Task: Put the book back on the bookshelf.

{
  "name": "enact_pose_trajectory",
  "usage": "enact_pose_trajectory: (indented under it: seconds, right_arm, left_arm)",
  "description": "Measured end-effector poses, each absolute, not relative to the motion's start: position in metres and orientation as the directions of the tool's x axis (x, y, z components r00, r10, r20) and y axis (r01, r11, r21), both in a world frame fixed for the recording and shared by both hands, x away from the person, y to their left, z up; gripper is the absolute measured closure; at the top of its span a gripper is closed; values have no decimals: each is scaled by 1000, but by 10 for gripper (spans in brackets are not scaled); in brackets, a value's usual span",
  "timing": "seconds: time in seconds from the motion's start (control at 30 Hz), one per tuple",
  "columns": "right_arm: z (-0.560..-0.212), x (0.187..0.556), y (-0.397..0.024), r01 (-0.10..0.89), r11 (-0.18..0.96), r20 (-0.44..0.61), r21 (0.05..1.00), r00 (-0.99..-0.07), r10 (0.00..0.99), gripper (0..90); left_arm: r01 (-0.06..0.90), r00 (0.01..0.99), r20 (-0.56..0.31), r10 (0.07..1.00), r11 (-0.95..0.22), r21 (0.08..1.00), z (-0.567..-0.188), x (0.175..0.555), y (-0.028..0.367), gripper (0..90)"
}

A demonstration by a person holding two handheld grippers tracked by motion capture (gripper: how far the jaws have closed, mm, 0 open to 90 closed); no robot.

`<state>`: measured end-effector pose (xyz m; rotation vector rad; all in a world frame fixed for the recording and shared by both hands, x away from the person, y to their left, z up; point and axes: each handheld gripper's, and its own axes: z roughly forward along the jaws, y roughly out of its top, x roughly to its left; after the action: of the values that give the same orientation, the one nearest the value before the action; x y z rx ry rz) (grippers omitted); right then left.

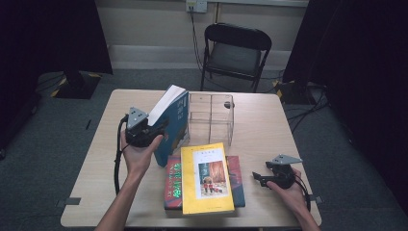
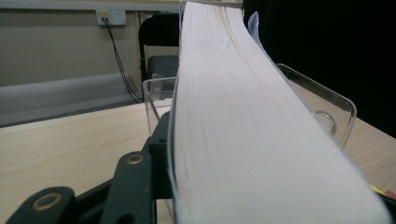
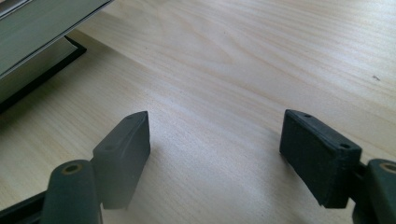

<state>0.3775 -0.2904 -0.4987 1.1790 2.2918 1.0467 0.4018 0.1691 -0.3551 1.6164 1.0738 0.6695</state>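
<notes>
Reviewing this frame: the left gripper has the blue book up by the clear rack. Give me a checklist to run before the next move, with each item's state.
1. Blue book clamped in the left gripper: ok, jaws shut on its pages.
2. Book lifted off the table: cannot tell, lower edge hidden.
3. Clear rack slots free: ok.
4. Book lined up with a slot: not ok, tilted, left of the rack.
5. Right gripper out of the way: ok, jaws open over bare table.
6. Yellow book stack undisturbed: ok.

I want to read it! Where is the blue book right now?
In the high view the blue book stands tilted left of centre, held by the left gripper, beside the clear rack and behind the yellow book.
</notes>
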Motion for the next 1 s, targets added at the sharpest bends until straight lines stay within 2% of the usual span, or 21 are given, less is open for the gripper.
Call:
enact_pose_trajectory:
  seconds: [0.13,0.2,0.27,0.6,0.7,0.83,0.87,0.93,1.0]
  right_arm:
    - [-499,377,-290,541,383,13,749,-589,808,243]
    - [-499,377,-290,541,383,12,748,-588,809,243]
    - [-499,377,-290,541,382,13,749,-589,808,244]
    - [-499,377,-289,538,394,-1,745,-590,807,243]
    - [-499,377,-289,545,388,0,743,-581,814,213]
    - [-499,377,-289,546,388,0,743,-580,815,212]
    - [-499,377,-289,546,387,1,743,-580,815,212]
    - [-499,377,-289,546,388,1,743,-580,815,212]
    - [-499,378,-289,546,388,1,743,-580,815,212]
  left_arm:
    - [385,455,-105,884,-89,919,-344,404,170,531]
    - [427,460,-77,884,-145,892,-336,405,170,543]
    - [477,469,-103,877,-153,865,-327,407,171,536]
    - [560,474,-73,877,-236,794,-300,420,169,530]
    - [619,499,-90,862,-281,733,-291,431,167,499]
    - [695,503,-106,858,-328,640,-284,447,163,413]
    - [710,500,-102,860,-340,617,-283,451,161,415]
    - [754,503,-164,849,-338,563,-281,463,160,429]
    - [780,500,-156,852,-365,508,-280,473,157,439]
